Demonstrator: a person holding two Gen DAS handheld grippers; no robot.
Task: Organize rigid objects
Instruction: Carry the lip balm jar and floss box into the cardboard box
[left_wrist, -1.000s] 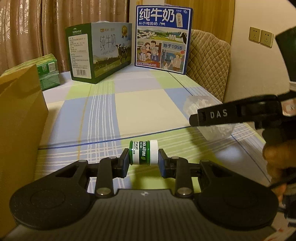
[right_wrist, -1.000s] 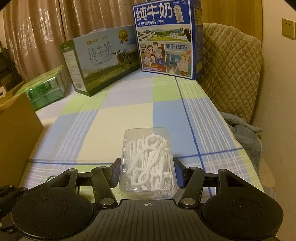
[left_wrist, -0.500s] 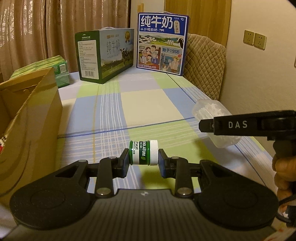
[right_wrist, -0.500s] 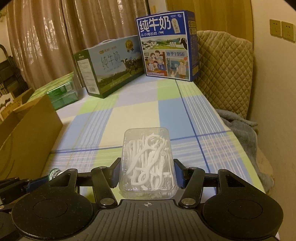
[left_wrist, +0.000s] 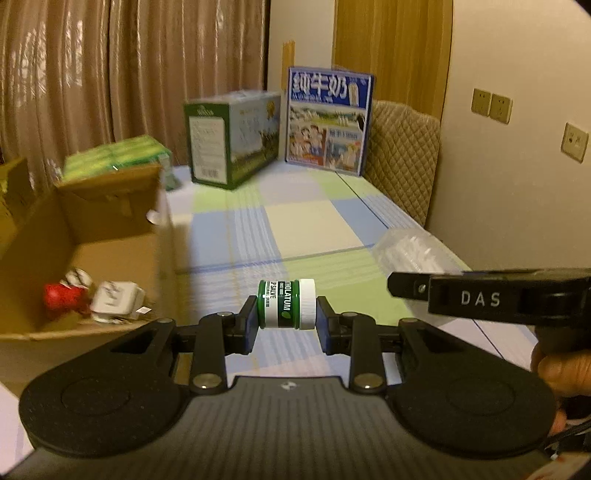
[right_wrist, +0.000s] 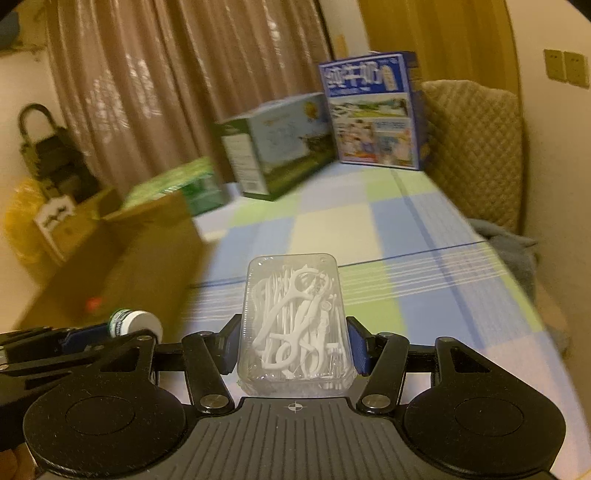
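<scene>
My left gripper (left_wrist: 287, 325) is shut on a small green salve jar (left_wrist: 287, 303) with a white lid, held sideways above the checked table. My right gripper (right_wrist: 293, 341) is shut on a clear plastic box of white floss picks (right_wrist: 293, 325), also held above the table. The right gripper shows at the right of the left wrist view (left_wrist: 480, 297), with the clear box (left_wrist: 410, 251) ahead of it. The jar also shows at the lower left of the right wrist view (right_wrist: 135, 321). An open cardboard box (left_wrist: 92, 251) stands at the left, holding a red item (left_wrist: 61, 297) and a white item (left_wrist: 114, 301).
A green milk carton (left_wrist: 231, 142) and a blue milk carton (left_wrist: 328, 120) stand at the far end of the table. A green pack (left_wrist: 118, 157) lies behind the cardboard box. A quilted chair back (left_wrist: 402, 166) and the wall are at the right.
Both grippers have risen and swung left with their loads. The open cardboard box and its contents have come into the left wrist view.
</scene>
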